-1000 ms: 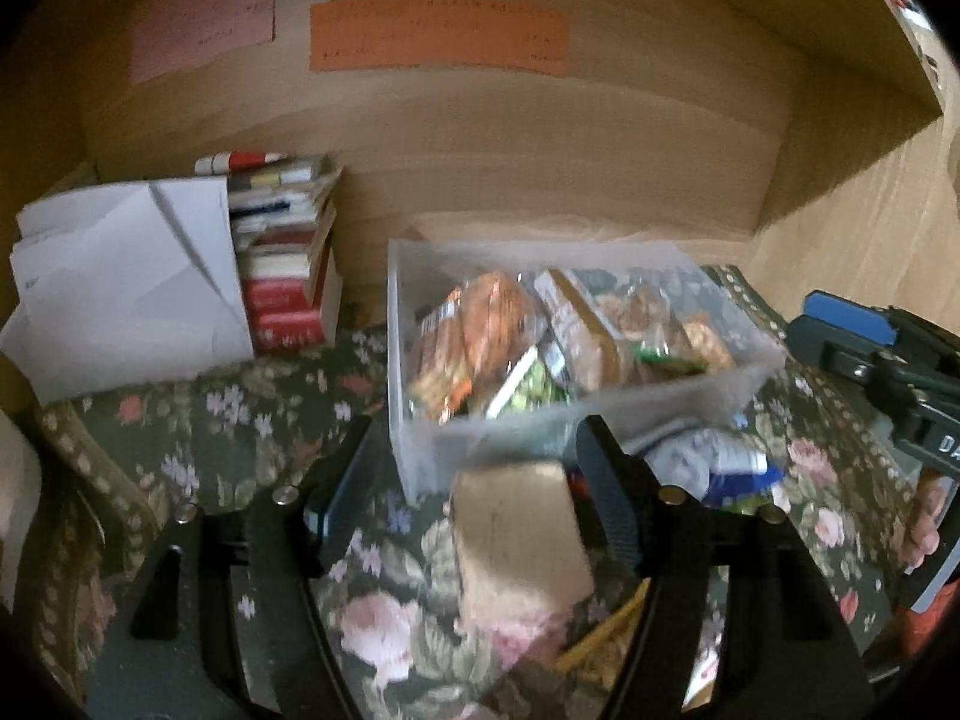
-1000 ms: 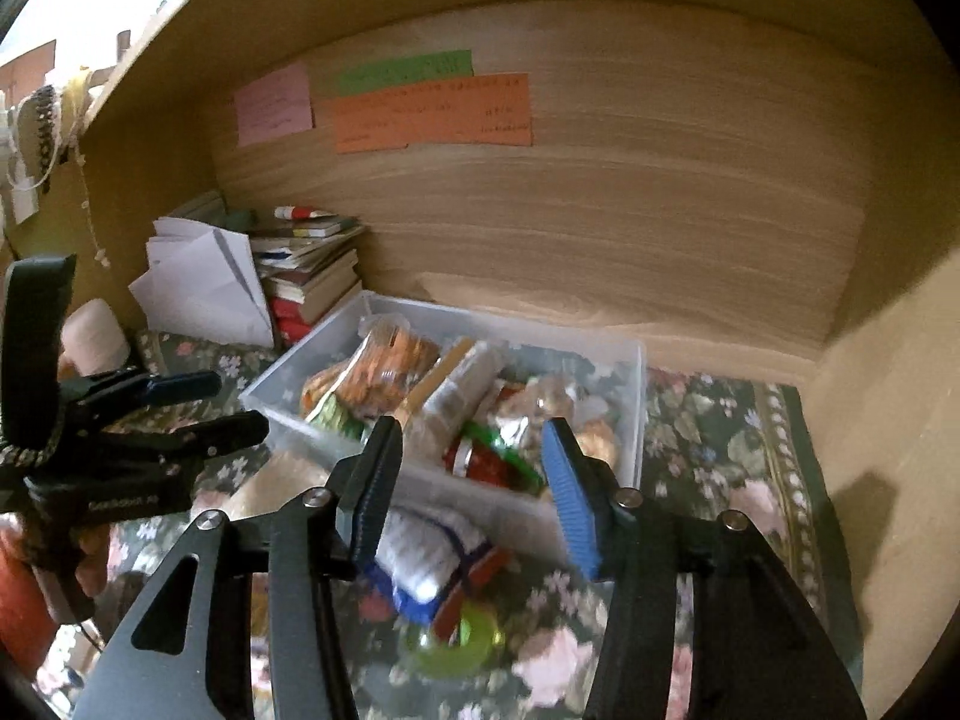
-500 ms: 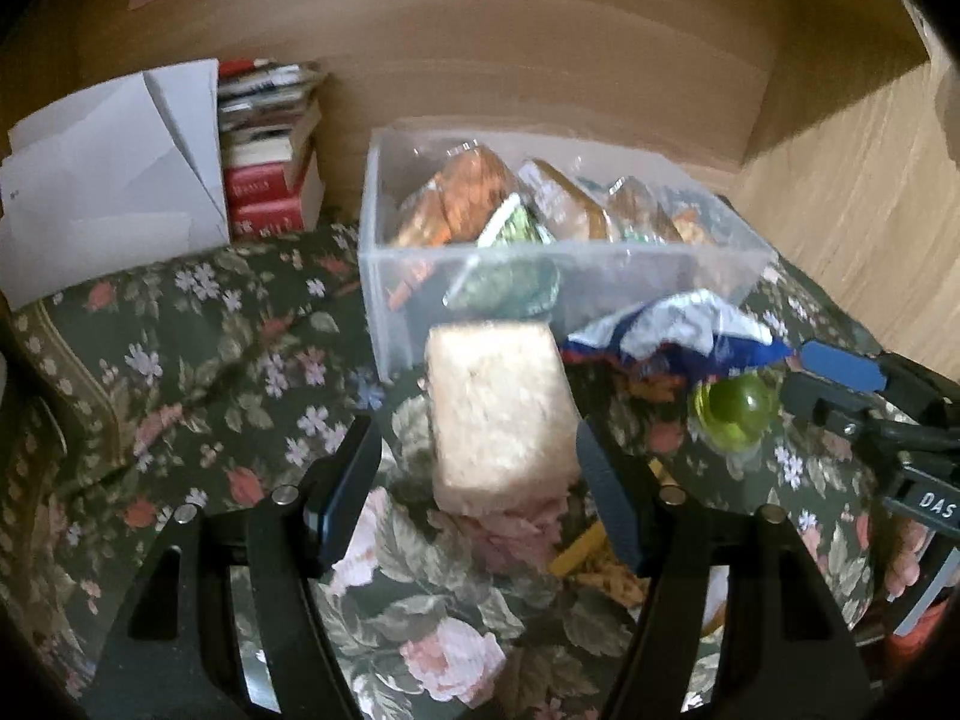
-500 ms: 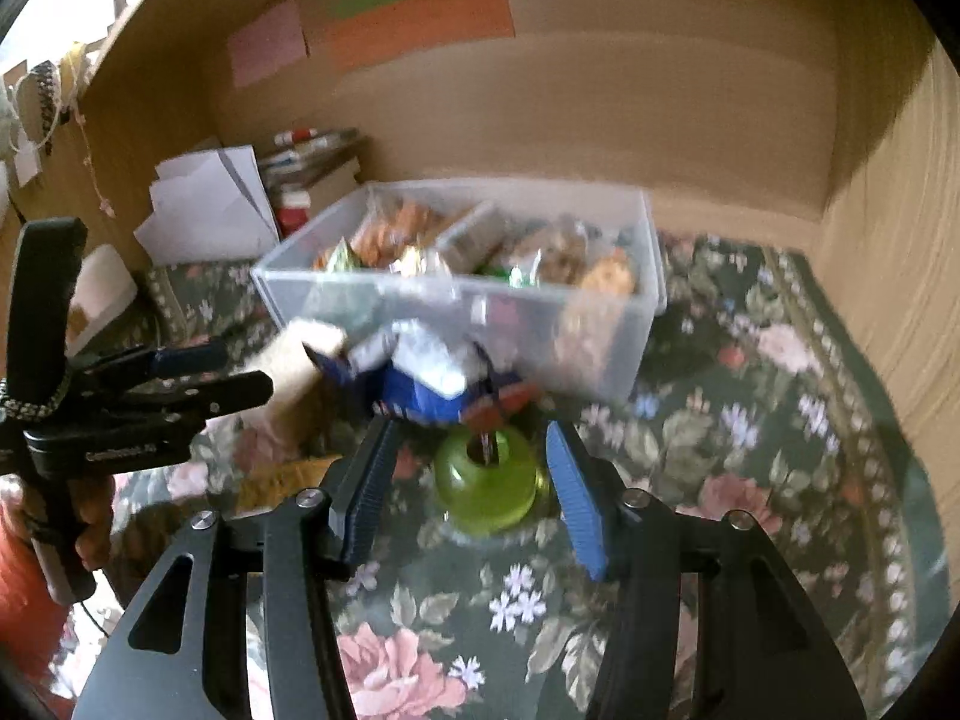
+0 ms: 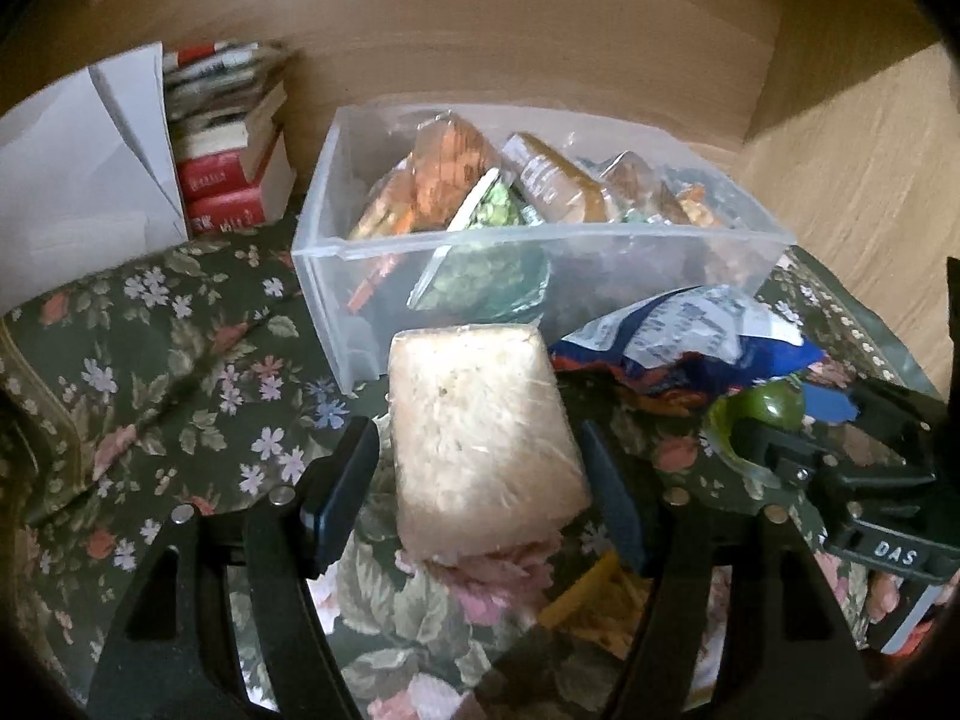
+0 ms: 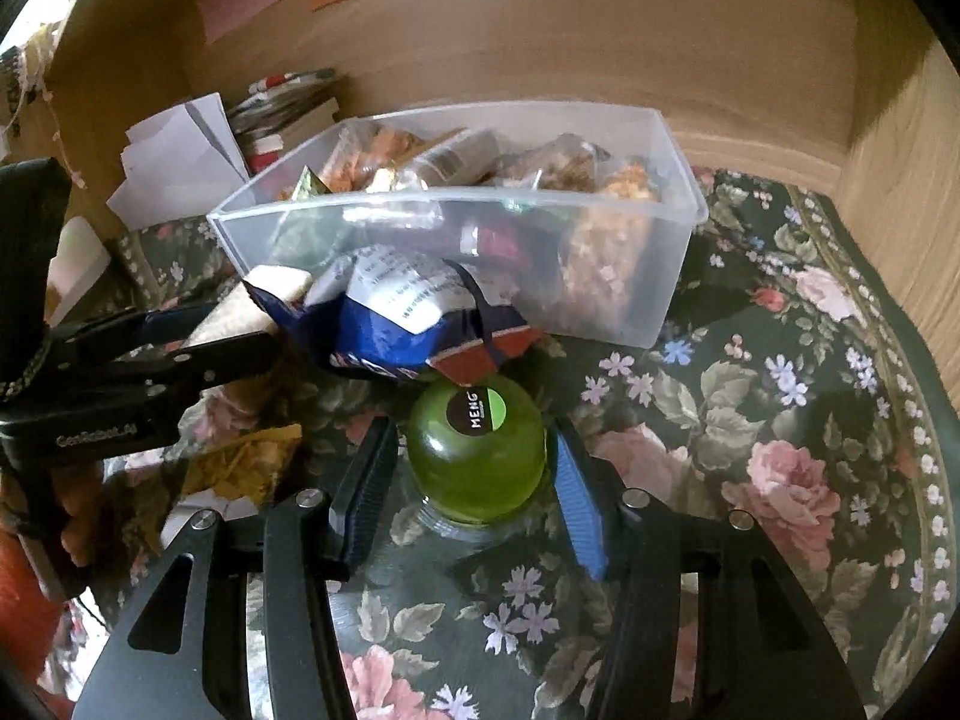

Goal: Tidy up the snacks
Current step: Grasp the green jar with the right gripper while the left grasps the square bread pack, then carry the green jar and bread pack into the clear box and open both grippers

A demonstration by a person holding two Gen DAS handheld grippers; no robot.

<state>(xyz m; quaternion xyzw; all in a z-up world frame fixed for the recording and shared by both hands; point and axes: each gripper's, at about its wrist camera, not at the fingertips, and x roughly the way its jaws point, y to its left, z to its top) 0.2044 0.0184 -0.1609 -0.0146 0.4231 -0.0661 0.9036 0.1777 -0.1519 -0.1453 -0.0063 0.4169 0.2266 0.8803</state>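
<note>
Seen from the left wrist, the left hand-held gripper point(image 5: 480, 480) stands open with a pale wrapped rice cake block point(image 5: 480, 426) between its fingers. There is a clear gap to the left finger; on the right the block's edge comes very near the finger, and I cannot tell whether they touch. Just ahead of the block is the near wall of the clear plastic bin point(image 5: 600, 276), packed with bagged snacks. Ahead and to the right a blue-and-white snack bag point(image 5: 690, 342) leans against that wall. Further right the right hand-held gripper point(image 5: 774, 426) straddles a green jelly cup point(image 5: 774, 408). Below the right finger lies a yellow snack packet point(image 5: 600, 600). To the left the floral cloth point(image 5: 180, 360) on the worktop is bare as far as the folded white paper point(image 5: 84, 180) and the stack of books point(image 5: 234, 156), the widest open ground.

From the right wrist, the right hand-held gripper point(image 6: 474, 474) is open around the green jelly cup point(image 6: 477, 450), with a slim gap at each side. The cup's far edge sits under the corner of the blue-and-white snack bag point(image 6: 396, 318). The clear plastic bin point(image 6: 648, 282) lies straight beyond. To the left the left hand-held gripper point(image 6: 198, 324) crowds in over the rice cake block point(image 6: 240, 312) and the yellow snack packet point(image 6: 240, 462). To the right the floral cloth point(image 6: 780, 420) runs free to the wooden side wall point(image 6: 912, 168).
</note>
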